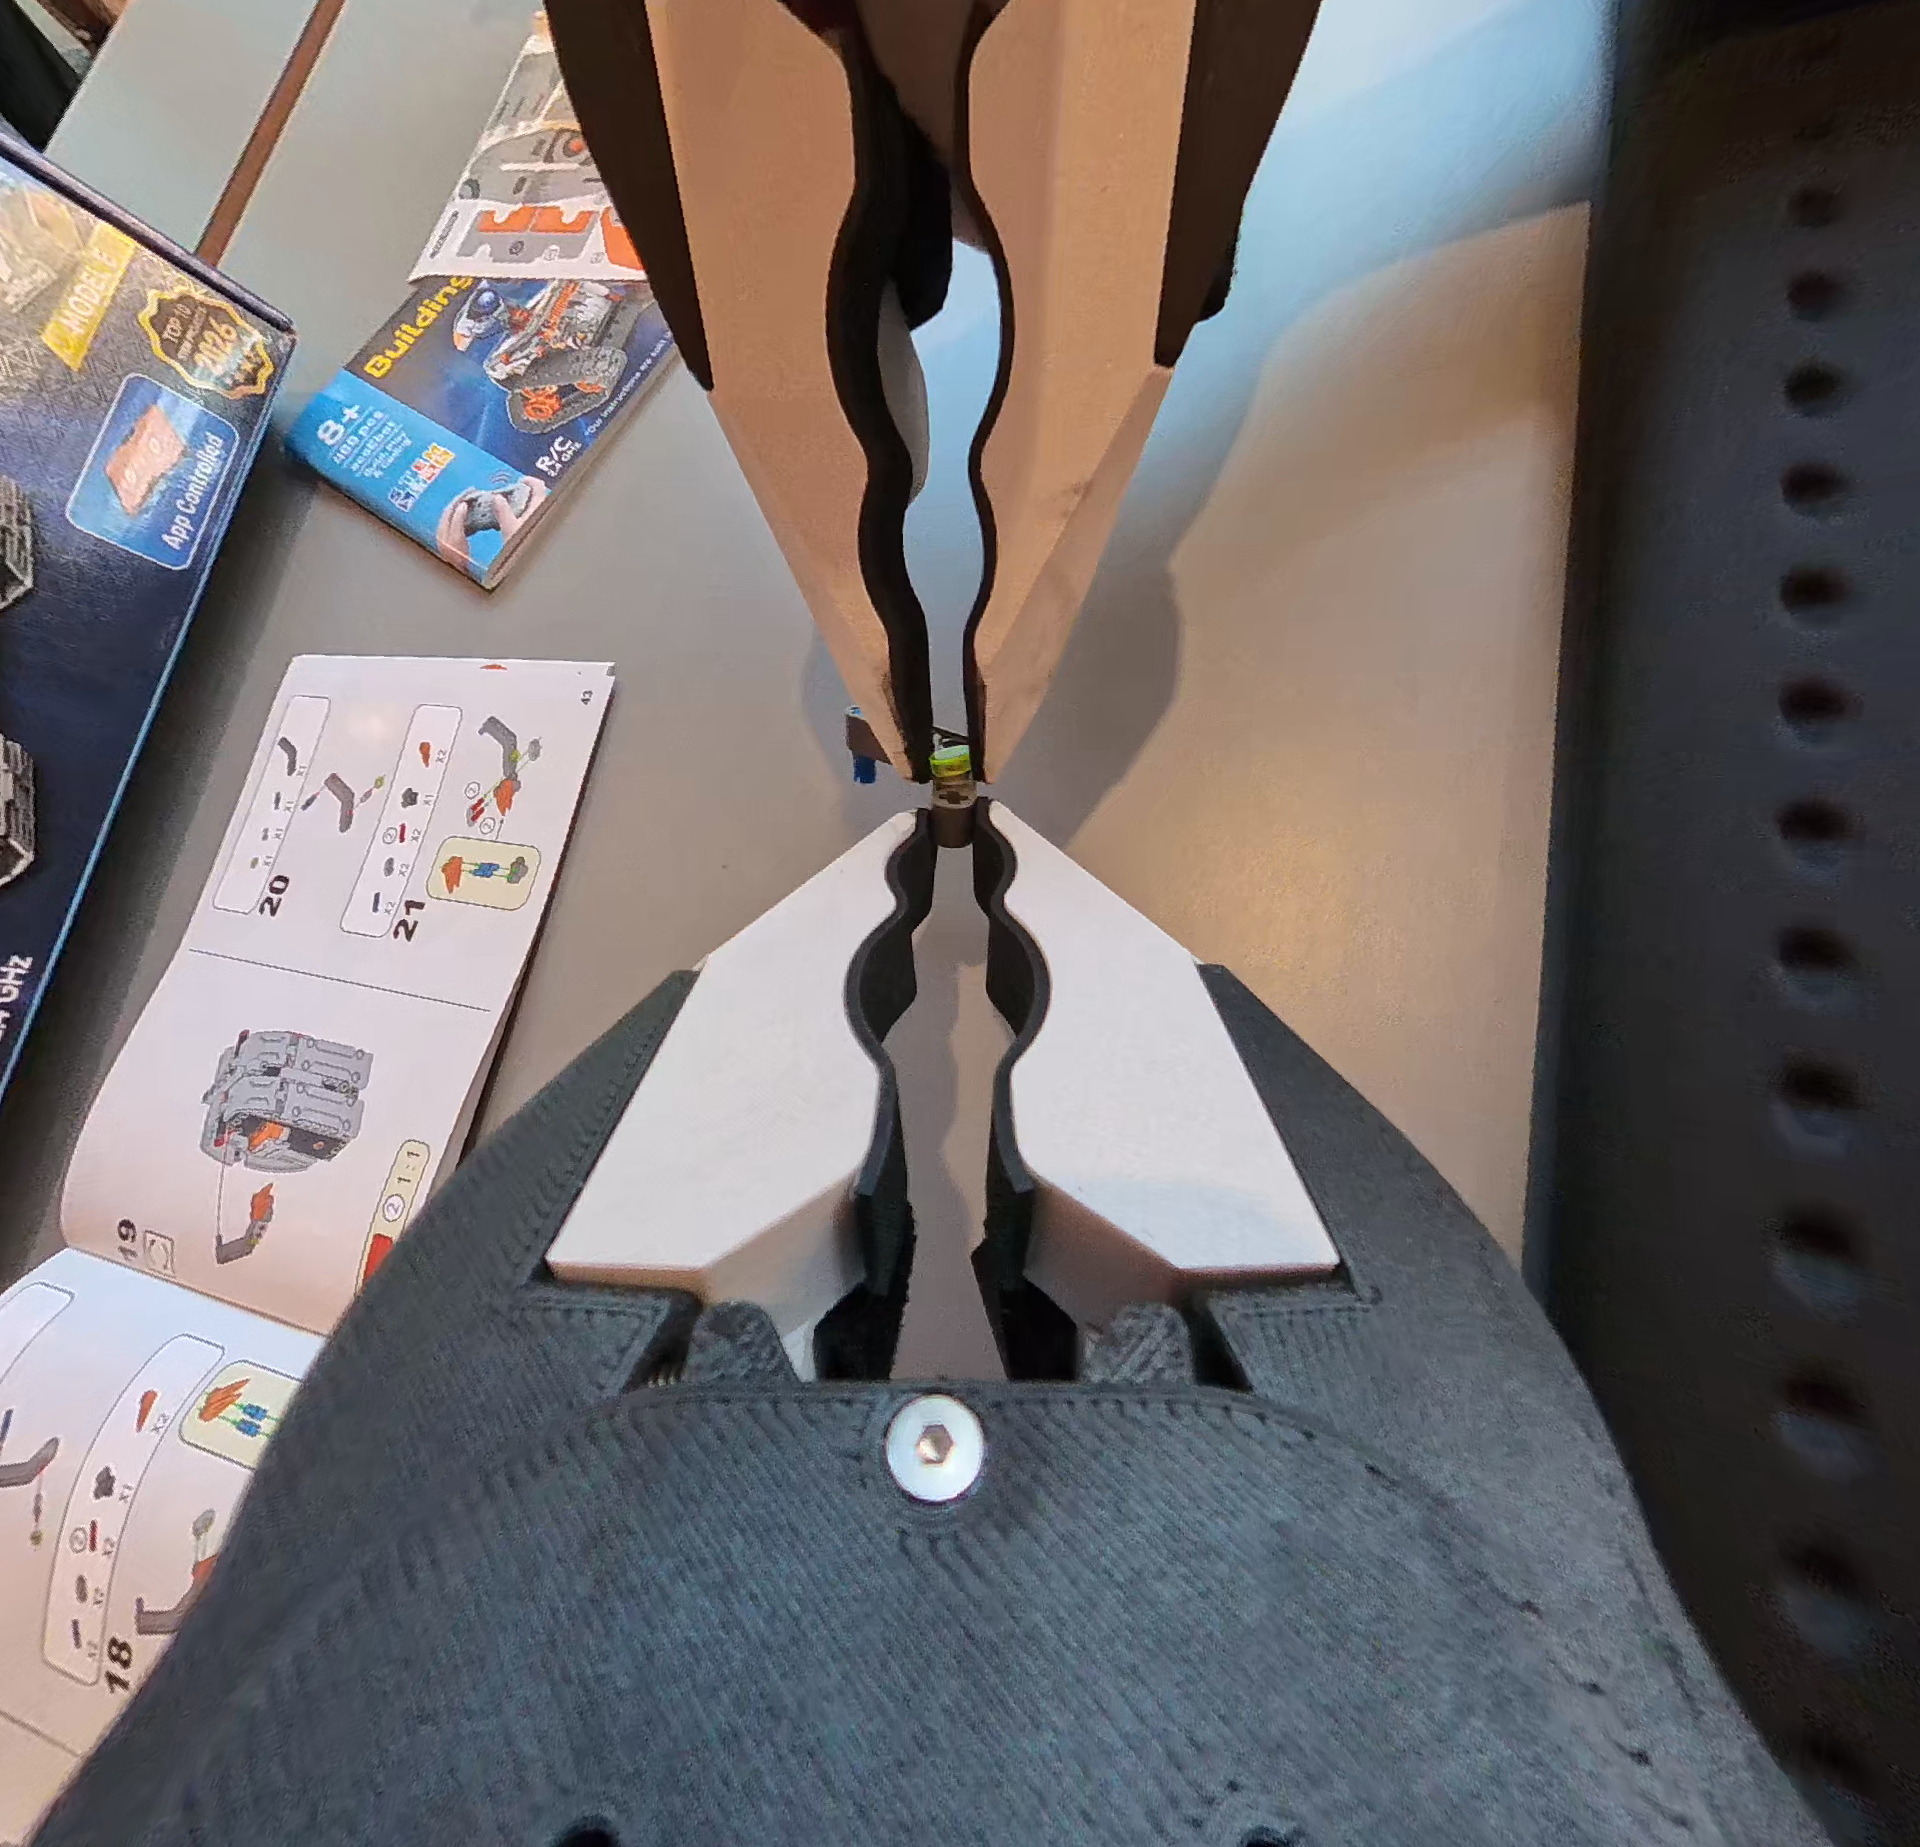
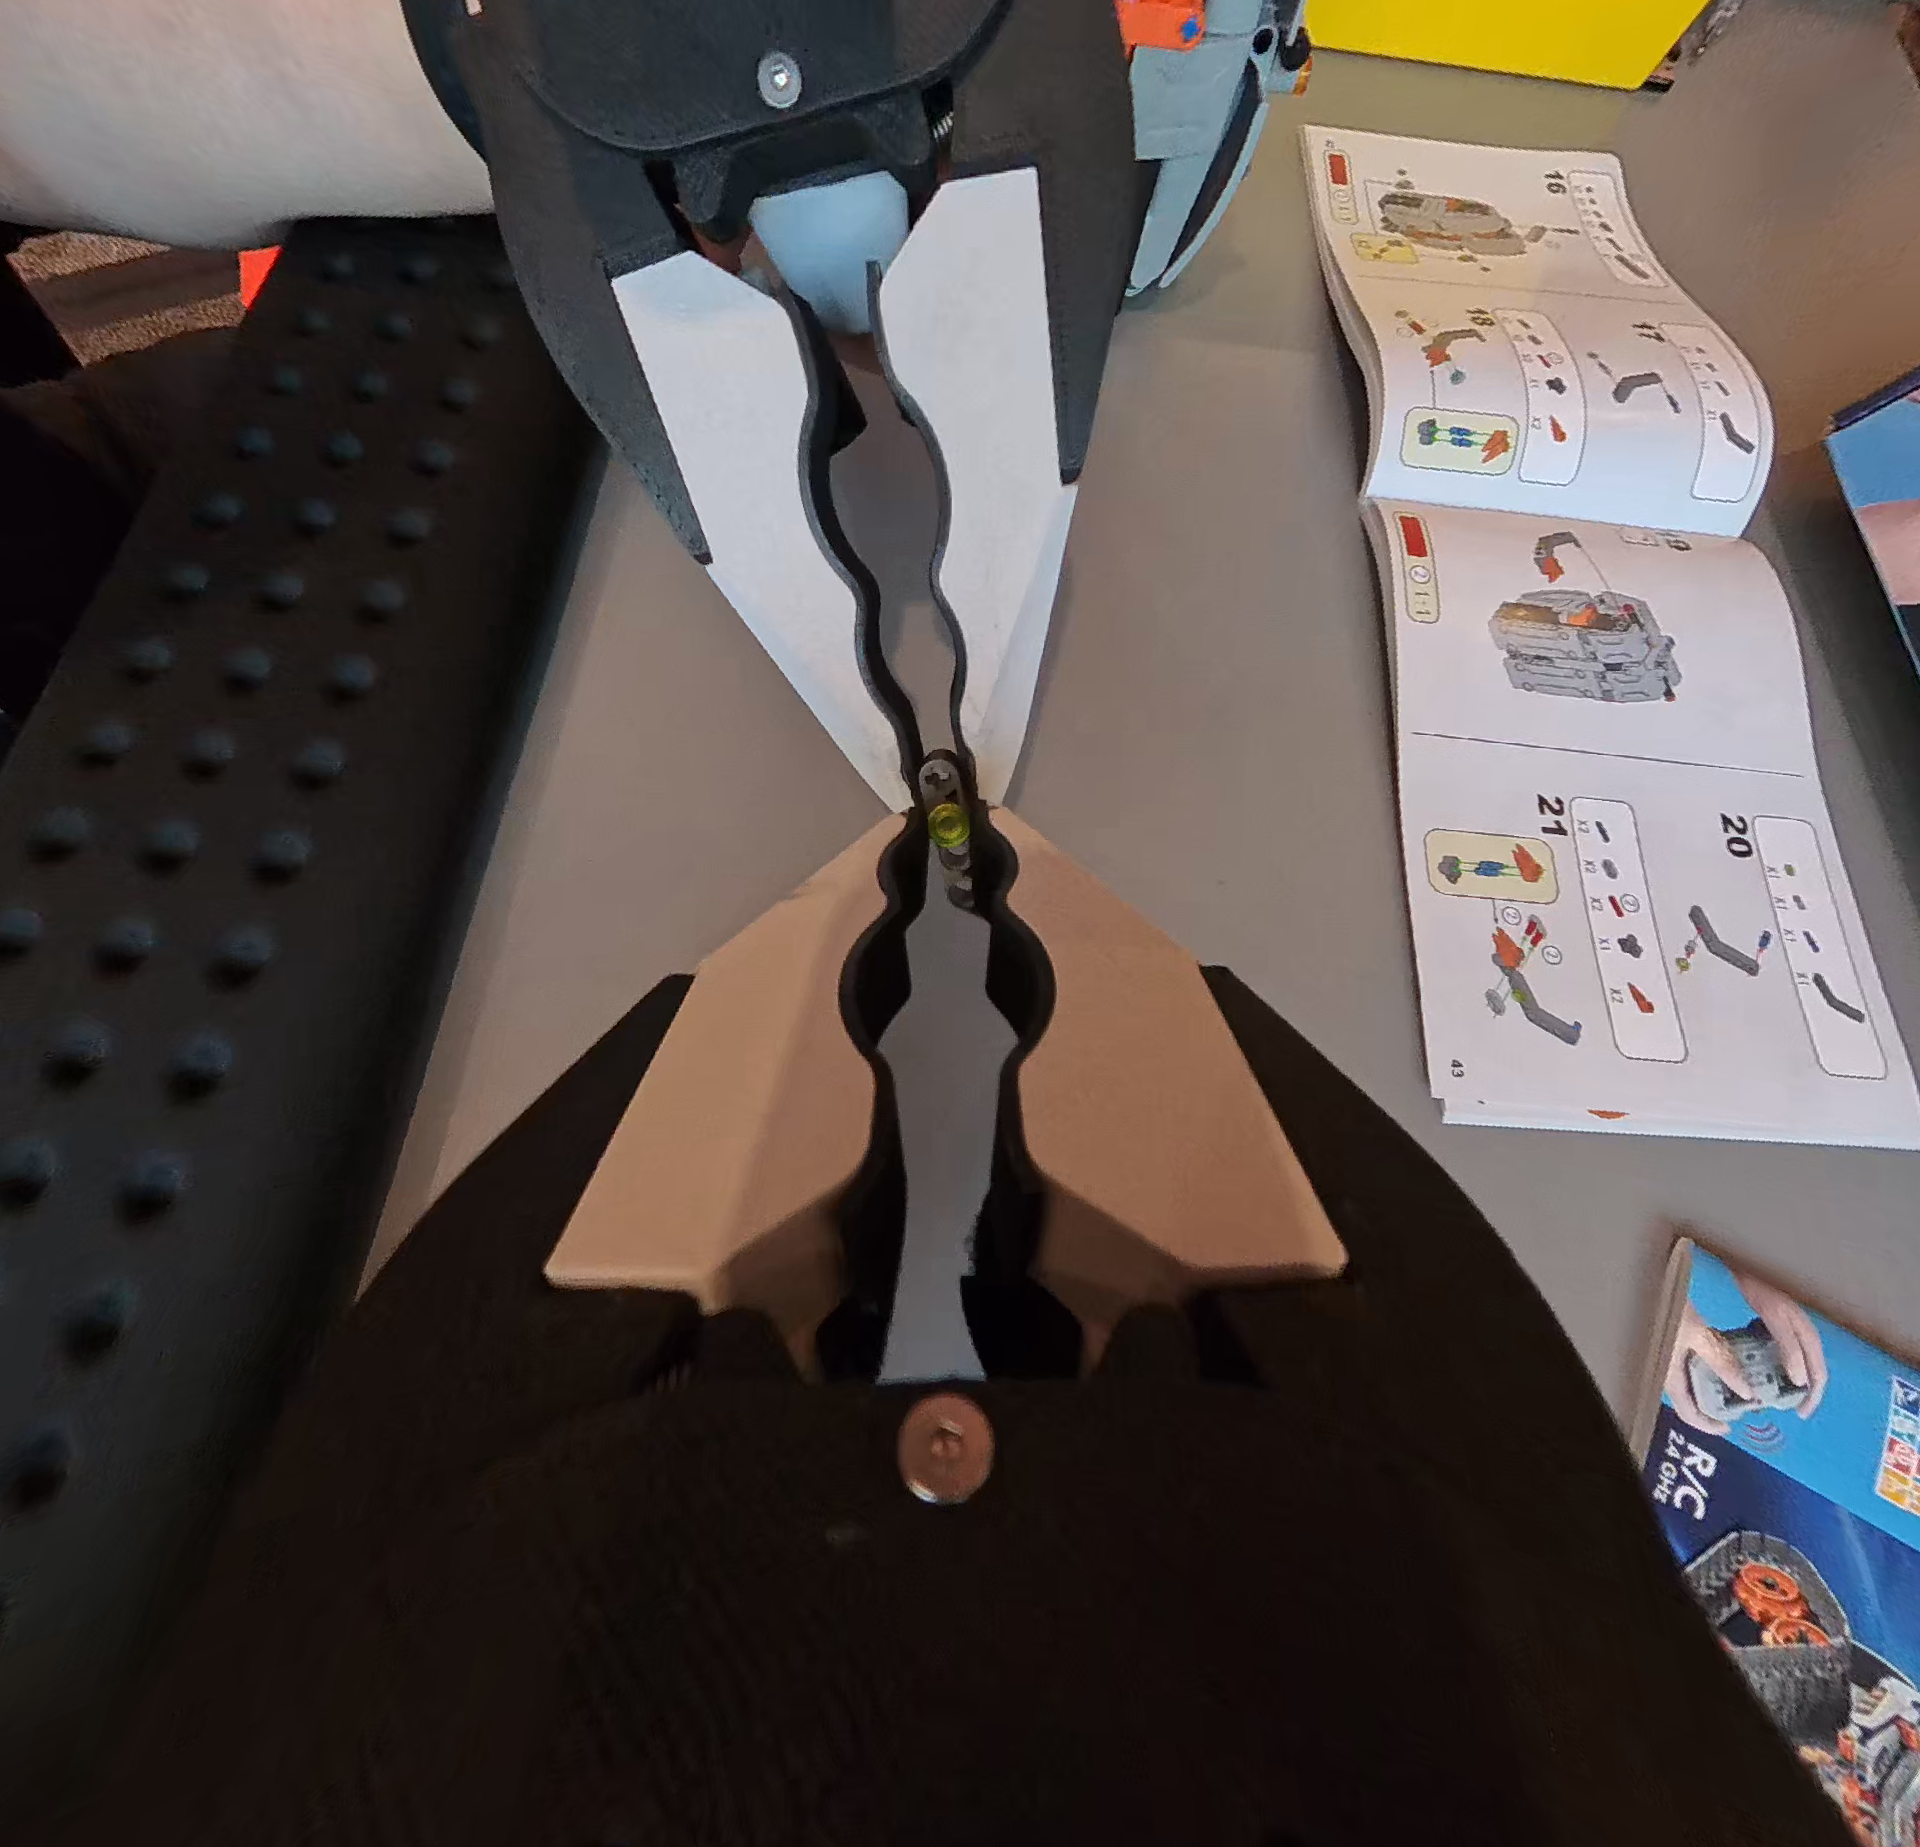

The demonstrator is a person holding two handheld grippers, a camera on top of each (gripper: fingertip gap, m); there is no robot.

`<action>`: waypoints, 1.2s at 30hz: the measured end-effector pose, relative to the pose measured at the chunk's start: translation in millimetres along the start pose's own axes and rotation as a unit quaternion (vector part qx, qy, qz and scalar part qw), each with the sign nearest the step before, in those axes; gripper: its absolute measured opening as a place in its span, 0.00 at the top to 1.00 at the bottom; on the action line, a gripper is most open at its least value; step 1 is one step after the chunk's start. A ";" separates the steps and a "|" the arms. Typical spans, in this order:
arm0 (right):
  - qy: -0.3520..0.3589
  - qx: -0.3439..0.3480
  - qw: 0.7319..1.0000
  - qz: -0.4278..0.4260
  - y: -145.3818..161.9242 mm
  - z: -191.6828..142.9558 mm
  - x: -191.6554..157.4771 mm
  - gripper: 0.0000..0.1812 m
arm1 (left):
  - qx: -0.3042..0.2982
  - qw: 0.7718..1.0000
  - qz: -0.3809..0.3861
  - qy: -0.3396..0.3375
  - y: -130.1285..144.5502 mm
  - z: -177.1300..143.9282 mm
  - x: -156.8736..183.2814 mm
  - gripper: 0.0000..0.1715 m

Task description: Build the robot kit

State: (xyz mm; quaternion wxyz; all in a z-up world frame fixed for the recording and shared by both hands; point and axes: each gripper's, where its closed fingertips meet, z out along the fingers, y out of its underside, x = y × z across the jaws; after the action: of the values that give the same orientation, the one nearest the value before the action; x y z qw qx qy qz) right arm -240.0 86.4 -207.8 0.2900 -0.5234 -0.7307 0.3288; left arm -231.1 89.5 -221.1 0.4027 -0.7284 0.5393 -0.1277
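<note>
left gripper [image 1: 948, 829] pinched dark grey pin [image 1: 951, 821] | right gripper [image 2: 943, 847] pinched grey beam [image 2: 940, 784], green stud [image 2: 947, 823] between tips | manual [image 2: 1621, 758] at 3 o'clock | you'd best keep tips coaxial

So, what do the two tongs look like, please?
Left tongs: dark grey ribbed printed body, white wedge fingers, black wavy pads, one silver screw. Right tongs: black body, tan fingers, the same wavy pads and screw.
</note>
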 end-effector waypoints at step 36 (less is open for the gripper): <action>0.315 -0.025 0.894 -0.318 -39.1 -28.3 38.0 0.86 | 0.208 0.916 -0.324 0.115 -41.0 -42.8 -34.8 0.97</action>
State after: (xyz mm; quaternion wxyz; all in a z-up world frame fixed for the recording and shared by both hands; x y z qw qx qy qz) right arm -251.4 118.5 -156.7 0.5804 -0.3466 -0.7367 0.0186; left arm -243.1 105.1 -155.1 0.4166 -0.7434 0.2777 -0.4435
